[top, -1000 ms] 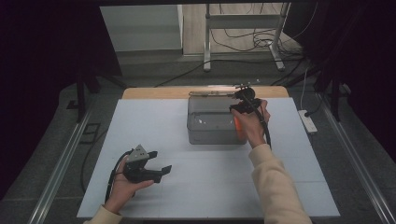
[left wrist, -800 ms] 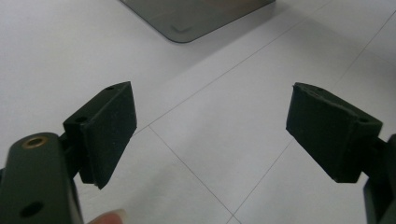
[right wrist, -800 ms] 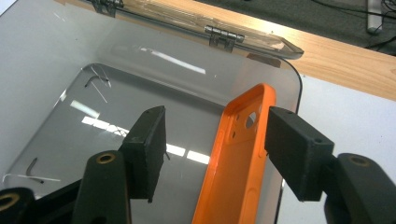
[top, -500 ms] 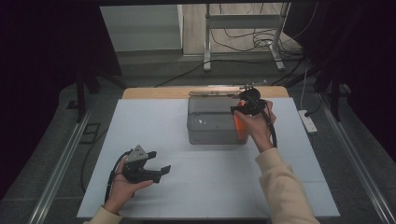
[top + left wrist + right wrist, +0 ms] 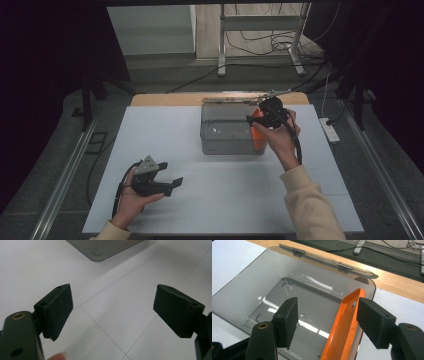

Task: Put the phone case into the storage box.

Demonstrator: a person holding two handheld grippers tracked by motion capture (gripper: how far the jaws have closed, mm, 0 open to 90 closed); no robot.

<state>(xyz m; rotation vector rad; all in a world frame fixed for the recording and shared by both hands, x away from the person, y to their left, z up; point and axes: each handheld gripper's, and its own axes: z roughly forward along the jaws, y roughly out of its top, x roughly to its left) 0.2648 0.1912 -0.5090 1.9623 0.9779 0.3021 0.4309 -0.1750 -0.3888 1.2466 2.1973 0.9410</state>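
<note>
1. An orange phone case (image 5: 343,327) is seen standing on edge inside the clear plastic storage box (image 5: 242,297), leaning against the box's right wall, with the hinged lid (image 5: 324,258) folded back behind the box.
2. The right gripper (image 5: 327,322) is held just above the box with its jaws spread. They have just been opening, and the case stands between them with the right pad close beside it but no pinch visible.
3. The left gripper (image 5: 112,312) is kept well away from the box, low over the white table (image 5: 112,322), jaws spread on nothing.
4. The case is judged to be light, thin and somewhat flexible, with a smooth, slightly slippery shell; a hard squeeze would probably bow it.
5. A hold is best taken across the upper long rim, near the camera cut-out (image 5: 353,304), where the rim is stiffened.
6. In the high view the case (image 5: 256,131) is seen at the box's right end, beside the right gripper (image 5: 263,118).
</note>
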